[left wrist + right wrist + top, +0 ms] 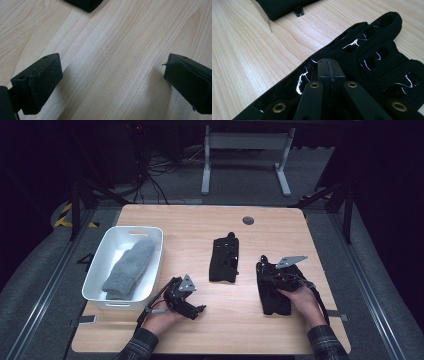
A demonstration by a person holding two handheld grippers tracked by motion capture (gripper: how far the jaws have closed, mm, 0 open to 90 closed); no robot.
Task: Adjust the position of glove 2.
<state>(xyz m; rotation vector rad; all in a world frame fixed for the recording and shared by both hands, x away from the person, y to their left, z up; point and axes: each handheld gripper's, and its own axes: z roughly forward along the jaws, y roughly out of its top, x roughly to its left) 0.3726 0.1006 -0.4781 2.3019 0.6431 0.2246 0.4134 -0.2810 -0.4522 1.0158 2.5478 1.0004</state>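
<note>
Two black gloves lie on the wooden table (200, 227). One black glove (224, 260) rests at the middle. The other black glove (274, 295) lies flat at the right, fingers pointing away. My right gripper (265, 266) is over it, jaws shut. In the right gripper view its tips (328, 66) press down on this glove (372, 50) near the cuff side; whether any fabric is pinched I cannot tell. My left gripper (200, 310) lies low at the front left, open, with bare wood between its pads (41, 82).
A white bin (107, 251) at the left holds a grey knitted mitten (130, 268). A dark round grommet (248, 220) sits near the table's far edge. The edge of the middle glove (284, 6) shows beyond the right gripper, and a dark corner (85, 3) lies ahead of the left one.
</note>
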